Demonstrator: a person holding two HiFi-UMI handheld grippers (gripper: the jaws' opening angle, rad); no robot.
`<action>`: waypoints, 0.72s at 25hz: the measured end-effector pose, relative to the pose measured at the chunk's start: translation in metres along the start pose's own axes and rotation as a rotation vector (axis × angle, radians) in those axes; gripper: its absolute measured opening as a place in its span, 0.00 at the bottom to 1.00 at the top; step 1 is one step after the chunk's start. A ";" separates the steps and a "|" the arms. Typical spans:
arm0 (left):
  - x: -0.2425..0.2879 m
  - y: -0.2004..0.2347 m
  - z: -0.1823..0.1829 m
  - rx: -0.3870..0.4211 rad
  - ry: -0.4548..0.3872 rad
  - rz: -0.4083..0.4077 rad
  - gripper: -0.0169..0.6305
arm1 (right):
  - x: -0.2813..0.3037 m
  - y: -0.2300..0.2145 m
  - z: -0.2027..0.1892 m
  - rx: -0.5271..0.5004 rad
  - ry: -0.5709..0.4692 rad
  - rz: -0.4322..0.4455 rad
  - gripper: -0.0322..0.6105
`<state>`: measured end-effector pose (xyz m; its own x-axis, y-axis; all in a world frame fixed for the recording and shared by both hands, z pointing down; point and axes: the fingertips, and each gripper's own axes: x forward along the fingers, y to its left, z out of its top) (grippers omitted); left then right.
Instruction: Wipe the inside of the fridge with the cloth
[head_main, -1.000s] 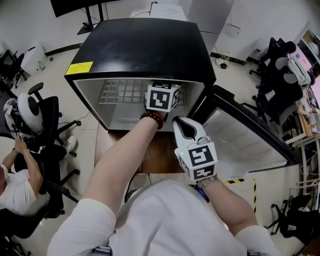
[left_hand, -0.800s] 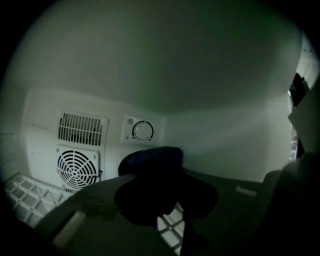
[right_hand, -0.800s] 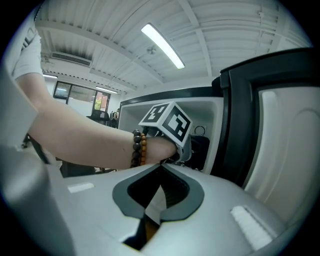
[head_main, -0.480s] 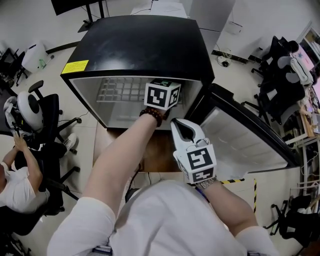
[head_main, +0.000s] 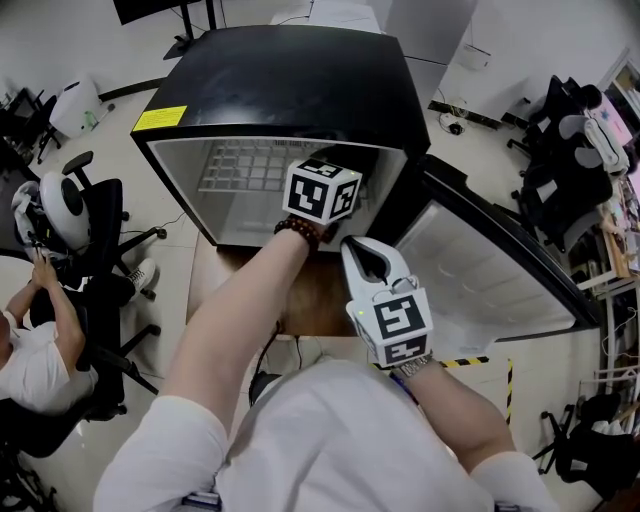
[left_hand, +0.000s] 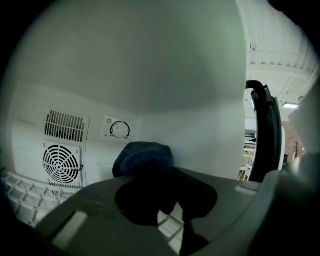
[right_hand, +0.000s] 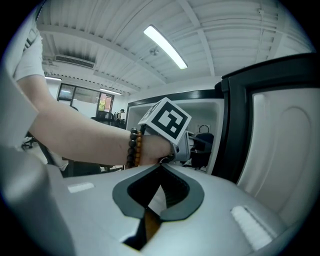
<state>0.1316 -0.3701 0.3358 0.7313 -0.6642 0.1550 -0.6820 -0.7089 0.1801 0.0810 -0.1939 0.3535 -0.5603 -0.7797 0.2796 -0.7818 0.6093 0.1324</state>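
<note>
The cloth is already in the left gripper, well inside the fridge. It is a dark blue wad bunched between the fingers, which are closing on it, and a rounded lump of it pokes out past the tips along the gripper's own line. Bunched like that, it shows no clear long axis. Straight ahead of the lump lies the corner where the white back wall meets the right side wall. Whether the cloth touches either wall cannot be told from here. The coming stroke likely turns on pressing that lump forward or sideways onto a wall

The right gripper hangs outside the fridge, just in front of its opening and beside the swung-out door. Its fingers are clenched together with nothing in them, so the left hand is plainly the working one

Inside, the back wall carries a round fan grille and a thermostat dial, both left of the cloth, and a white wire shelf lies below the gripper. The walls look smooth and pale. The fridge stands on a wooden counter in an office with a light floor, rolling chairs around it, and a person seated at the left
</note>
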 end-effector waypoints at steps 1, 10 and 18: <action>-0.002 -0.002 -0.001 0.003 0.001 -0.005 0.14 | -0.001 0.001 0.000 0.002 -0.001 0.001 0.05; -0.022 -0.024 -0.008 0.030 0.009 -0.036 0.14 | -0.013 0.010 -0.003 0.003 -0.009 0.018 0.05; -0.041 -0.044 -0.012 0.053 0.009 -0.064 0.14 | -0.021 0.014 -0.008 -0.006 -0.009 0.031 0.05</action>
<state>0.1317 -0.3087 0.3335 0.7733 -0.6152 0.1533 -0.6332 -0.7616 0.1378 0.0841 -0.1677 0.3569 -0.5866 -0.7618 0.2749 -0.7626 0.6338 0.1292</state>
